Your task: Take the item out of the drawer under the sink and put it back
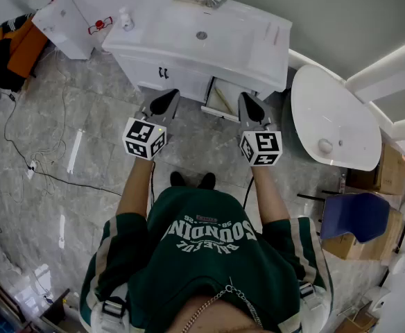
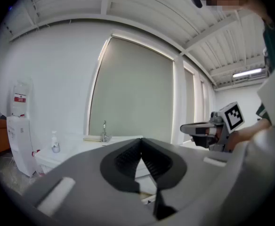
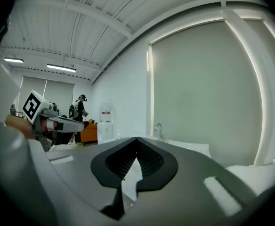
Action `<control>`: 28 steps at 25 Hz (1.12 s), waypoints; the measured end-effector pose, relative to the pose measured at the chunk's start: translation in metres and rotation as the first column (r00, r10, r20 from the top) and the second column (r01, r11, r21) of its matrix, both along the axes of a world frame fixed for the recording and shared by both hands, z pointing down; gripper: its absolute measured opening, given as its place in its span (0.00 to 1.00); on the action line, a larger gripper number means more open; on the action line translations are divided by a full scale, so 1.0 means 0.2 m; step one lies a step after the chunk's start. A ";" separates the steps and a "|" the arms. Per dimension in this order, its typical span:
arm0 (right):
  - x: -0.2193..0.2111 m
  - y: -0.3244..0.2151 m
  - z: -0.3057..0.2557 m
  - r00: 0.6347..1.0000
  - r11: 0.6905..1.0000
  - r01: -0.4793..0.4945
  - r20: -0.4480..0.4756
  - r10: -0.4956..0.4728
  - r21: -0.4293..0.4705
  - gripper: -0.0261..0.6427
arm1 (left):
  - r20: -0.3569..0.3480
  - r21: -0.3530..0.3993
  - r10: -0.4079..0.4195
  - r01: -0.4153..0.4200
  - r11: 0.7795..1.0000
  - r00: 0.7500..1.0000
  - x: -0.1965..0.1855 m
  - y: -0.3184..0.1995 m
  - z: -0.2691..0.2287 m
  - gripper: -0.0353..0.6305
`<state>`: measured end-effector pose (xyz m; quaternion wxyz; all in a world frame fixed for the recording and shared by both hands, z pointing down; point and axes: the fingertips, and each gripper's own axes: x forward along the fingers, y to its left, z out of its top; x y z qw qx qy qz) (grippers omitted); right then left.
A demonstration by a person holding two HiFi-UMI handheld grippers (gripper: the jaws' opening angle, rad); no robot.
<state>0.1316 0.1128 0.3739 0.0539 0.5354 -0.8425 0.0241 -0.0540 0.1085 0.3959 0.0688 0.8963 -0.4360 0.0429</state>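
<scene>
The left gripper and right gripper are held closed and empty near the sink's front edge. The open drawer is seen between them.

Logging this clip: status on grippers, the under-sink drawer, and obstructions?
Left gripper and right gripper shut, empty. Drawer below sink open; contents not discernible. No obstruction seen before it.
</scene>
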 end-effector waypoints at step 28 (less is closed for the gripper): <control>-0.34 -0.01 0.05 0.998 0.998 -0.058 0.006 0.058 -0.018 0.04 | -0.017 -0.009 0.051 -0.051 0.999 0.999 -0.34 -0.04 0.07 0.13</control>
